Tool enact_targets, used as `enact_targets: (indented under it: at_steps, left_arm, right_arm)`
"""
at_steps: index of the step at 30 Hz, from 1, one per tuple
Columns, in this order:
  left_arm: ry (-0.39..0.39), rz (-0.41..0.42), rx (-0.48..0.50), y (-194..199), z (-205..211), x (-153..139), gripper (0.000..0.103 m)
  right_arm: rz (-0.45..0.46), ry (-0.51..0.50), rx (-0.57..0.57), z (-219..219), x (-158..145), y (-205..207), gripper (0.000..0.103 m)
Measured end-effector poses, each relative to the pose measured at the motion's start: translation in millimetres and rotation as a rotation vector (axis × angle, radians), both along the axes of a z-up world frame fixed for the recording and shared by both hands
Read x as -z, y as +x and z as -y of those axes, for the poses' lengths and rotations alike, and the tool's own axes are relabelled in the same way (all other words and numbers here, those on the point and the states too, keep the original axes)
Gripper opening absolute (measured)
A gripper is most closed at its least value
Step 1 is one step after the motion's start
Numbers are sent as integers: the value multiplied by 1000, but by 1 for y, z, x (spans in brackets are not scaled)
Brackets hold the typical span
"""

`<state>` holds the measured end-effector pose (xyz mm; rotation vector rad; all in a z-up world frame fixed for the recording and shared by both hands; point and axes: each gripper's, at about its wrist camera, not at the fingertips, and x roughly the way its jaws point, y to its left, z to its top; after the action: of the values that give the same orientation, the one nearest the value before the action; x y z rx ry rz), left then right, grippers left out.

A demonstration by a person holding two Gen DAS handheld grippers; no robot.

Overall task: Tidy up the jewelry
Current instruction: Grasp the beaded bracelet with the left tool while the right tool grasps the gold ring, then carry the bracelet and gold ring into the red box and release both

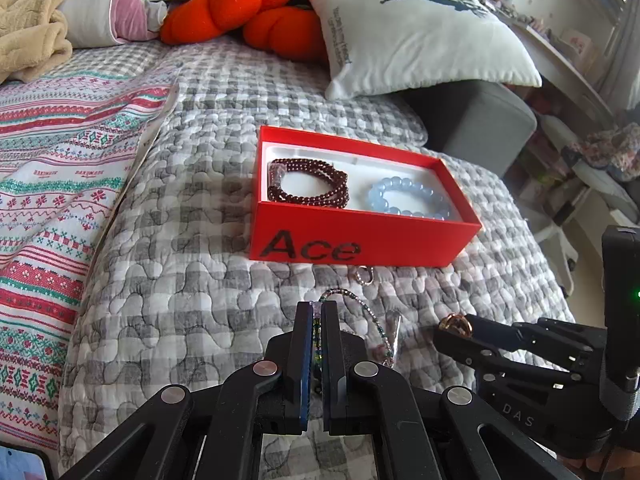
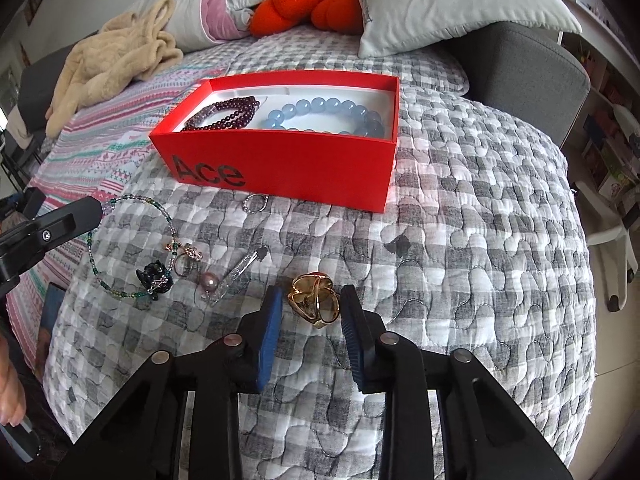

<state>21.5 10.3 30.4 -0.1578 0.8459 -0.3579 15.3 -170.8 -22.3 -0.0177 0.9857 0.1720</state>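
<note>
While the left gripper [image 1: 316, 312] pinches the green beaded necklace [image 2: 132, 240], the right gripper [image 2: 310, 304] gapes around a gold ring [image 2: 314, 298] — untouched; red box [image 1: 360, 240] beyond.

The left gripper [image 1: 316, 308] has its jaws pinched on a green beaded necklace [image 1: 374, 322] above the grey checked quilt [image 1: 192, 240]. Ahead sits a red box [image 1: 360, 236] marked "Ace", holding a dark red bead bracelet [image 1: 308, 184] and a pale blue bead bracelet [image 1: 408, 200]. The right gripper [image 1: 456, 326] meets a gold ring [image 1: 454, 322].
</note>
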Motion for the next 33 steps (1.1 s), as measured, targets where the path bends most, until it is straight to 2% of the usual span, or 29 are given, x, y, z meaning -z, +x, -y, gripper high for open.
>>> enact_targets:
  at_steps: [5, 33]
  left_arm:
    - [-6, 2, -3, -1, 0, 0, 0]
    - [-11, 23, -5, -4, 10, -11, 0]
  right_arm:
    - [14, -21, -6, -3, 0, 0, 29]
    - [49, 16, -9, 2, -20, -19, 29]
